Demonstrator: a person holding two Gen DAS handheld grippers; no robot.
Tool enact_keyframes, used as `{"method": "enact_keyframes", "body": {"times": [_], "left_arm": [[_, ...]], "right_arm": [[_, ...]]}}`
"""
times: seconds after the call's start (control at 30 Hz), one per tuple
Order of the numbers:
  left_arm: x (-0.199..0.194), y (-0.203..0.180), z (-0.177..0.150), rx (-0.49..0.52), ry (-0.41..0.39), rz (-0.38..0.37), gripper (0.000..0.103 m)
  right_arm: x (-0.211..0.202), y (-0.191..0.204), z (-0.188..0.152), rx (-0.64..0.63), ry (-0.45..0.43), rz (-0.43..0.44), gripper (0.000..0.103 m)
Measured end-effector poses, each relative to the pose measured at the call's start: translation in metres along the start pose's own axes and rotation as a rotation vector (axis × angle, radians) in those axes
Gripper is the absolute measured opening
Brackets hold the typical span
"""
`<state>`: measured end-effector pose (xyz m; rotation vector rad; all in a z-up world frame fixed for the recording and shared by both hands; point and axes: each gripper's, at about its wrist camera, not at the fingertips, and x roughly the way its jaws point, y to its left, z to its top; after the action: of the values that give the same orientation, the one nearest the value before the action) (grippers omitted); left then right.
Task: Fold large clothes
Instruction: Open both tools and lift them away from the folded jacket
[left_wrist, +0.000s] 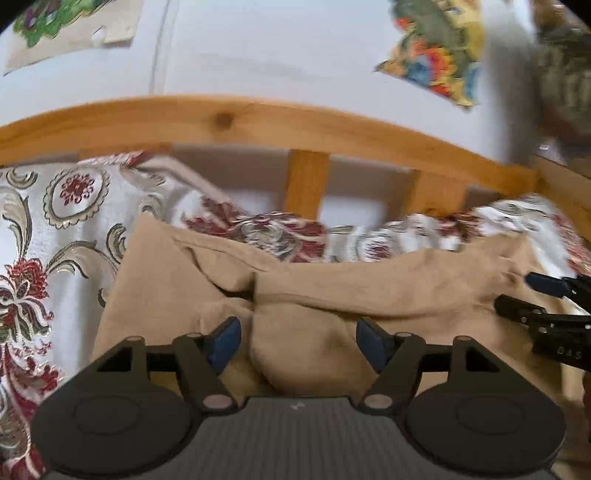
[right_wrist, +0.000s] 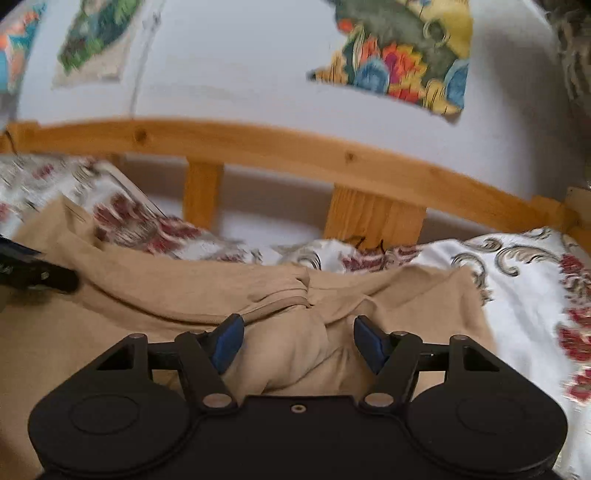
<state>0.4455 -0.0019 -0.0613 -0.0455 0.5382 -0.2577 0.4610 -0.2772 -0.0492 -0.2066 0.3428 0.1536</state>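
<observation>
White wall (left_wrist: 258, 48) fills the background, bearing colourful patterned cloth pieces (left_wrist: 436, 55) whose outlines are cut off by the frame edge and softened by motion blur. Below it runs a pine bed rail (left_wrist: 258, 118) with upright slats (left_wrist: 306, 181); its ends curve out of view under fisheye distortion. On the bed lies a white floral bedspread (left_wrist: 55, 221) with red and grey-green motifs, sharp at the left of the left wrist view and smeared near the rail. Upon the bedspread lies the tan garment (left_wrist: 332, 288), rumpled, with a raised fold across its width; what kind of garment it is cannot be made out, and its near portion is hidden beneath both gripper bodies.

Left gripper (left_wrist: 298, 339): fingers spread wide, blue pads either side of a bunched hump of tan cloth, not pressing it. Right gripper (right_wrist: 298, 339): likewise released, blue pads apart, with a gathered knot of the garment lying between and just ahead of them; whether the pads touch the cloth cannot be told. In the left wrist view the right gripper enters at the right edge, mostly cut off. In the right wrist view only a dark, blurred finger of the left gripper shows at the left edge.
</observation>
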Motion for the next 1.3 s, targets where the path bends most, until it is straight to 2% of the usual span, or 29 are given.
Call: {"method": "enact_keyframes", "body": {"times": [0.07,0.17,0.23,0.3,0.33,0.4,0.53,0.6,0.73,0.9,1.03,1.2,1.3], "left_arm": [[-0.007,-0.006,-0.009,0.037,0.023,0.017,0.074],[0.003,-0.02,-0.025,0.142,0.09,0.106,0.074],[0.008,-0.031,-0.028,0.212,0.096,0.152,0.077],[0.008,-0.037,-0.023,0.218,0.114,0.181,0.077],[0.005,-0.035,-0.018,0.186,0.128,0.18,0.077],[-0.007,-0.029,-0.011,0.122,0.132,0.158,0.078],[-0.05,-0.016,-0.007,0.028,0.061,0.136,0.092],[-0.07,-0.015,-0.007,0.02,0.036,0.12,0.097],[-0.113,-0.022,-0.021,0.029,0.01,0.09,0.102],[-0.15,-0.046,-0.05,0.077,0.075,-0.021,0.102],[-0.179,-0.073,-0.081,0.112,0.121,-0.086,0.102],[-0.211,-0.096,-0.126,0.162,0.202,-0.14,0.103],[-0.219,-0.109,-0.145,0.241,0.249,-0.142,0.103]], "right_arm": [[-0.016,-0.002,-0.006,-0.015,0.003,-0.002,0.069],[-0.017,-0.002,-0.019,-0.023,0.051,-0.024,0.074],[-0.01,-0.002,-0.025,-0.004,0.09,-0.034,0.078],[-0.006,-0.004,-0.024,0.032,0.116,-0.038,0.081],[-0.008,-0.007,-0.02,0.056,0.125,-0.034,0.081],[-0.021,-0.012,-0.014,0.076,0.108,-0.021,0.082],[-0.066,-0.014,-0.007,0.007,0.047,0.017,0.089],[-0.093,-0.017,-0.006,-0.002,0.027,0.038,0.094],[-0.149,-0.019,-0.009,0.02,0.025,0.067,0.098],[-0.215,-0.004,-0.03,0.081,0.084,0.15,0.102],[-0.261,0.017,-0.058,0.099,0.158,0.172,0.102],[-0.309,0.047,-0.092,-0.04,0.242,0.147,0.102],[-0.317,0.069,-0.113,-0.234,0.316,0.124,0.102]]}}
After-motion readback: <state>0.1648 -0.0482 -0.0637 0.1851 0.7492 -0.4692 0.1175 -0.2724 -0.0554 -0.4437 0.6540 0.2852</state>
